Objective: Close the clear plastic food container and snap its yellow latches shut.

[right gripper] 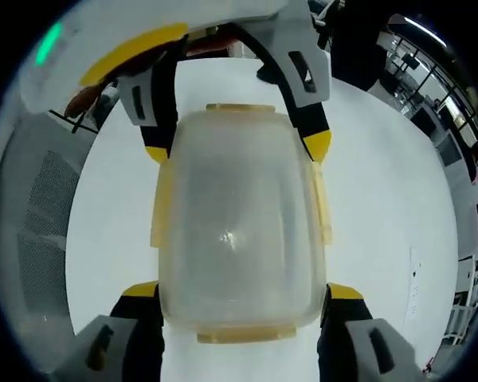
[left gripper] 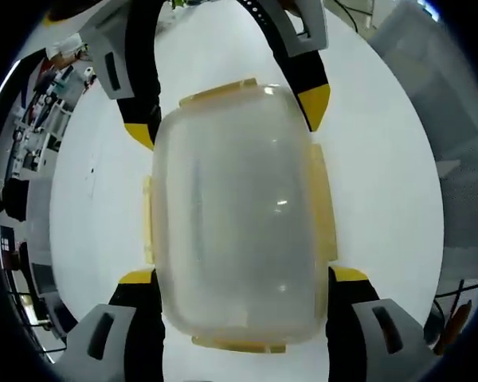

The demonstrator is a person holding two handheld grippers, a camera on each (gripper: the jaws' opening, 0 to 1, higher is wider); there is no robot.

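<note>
The clear plastic container (left gripper: 239, 215) (right gripper: 237, 231) rests lid side toward the cameras on the white table (left gripper: 382, 159). Yellow latches (left gripper: 323, 203) (right gripper: 161, 203) stick out along its rim on all sides; whether they are snapped down cannot be told. My left gripper (left gripper: 242, 275) straddles the near end, its yellow-tipped jaws pressed against both long sides. My right gripper (left gripper: 227, 119) comes in from the opposite end and clasps the far end the same way. In the right gripper view, the right gripper (right gripper: 240, 290) holds the near end and the left gripper (right gripper: 237, 147) holds the far end.
Shelves with clutter (left gripper: 32, 135) line the left edge of the left gripper view. A grey mesh panel (left gripper: 462, 199) (right gripper: 40, 223) stands beside the table. Room equipment (right gripper: 454, 103) shows beyond the table's far side.
</note>
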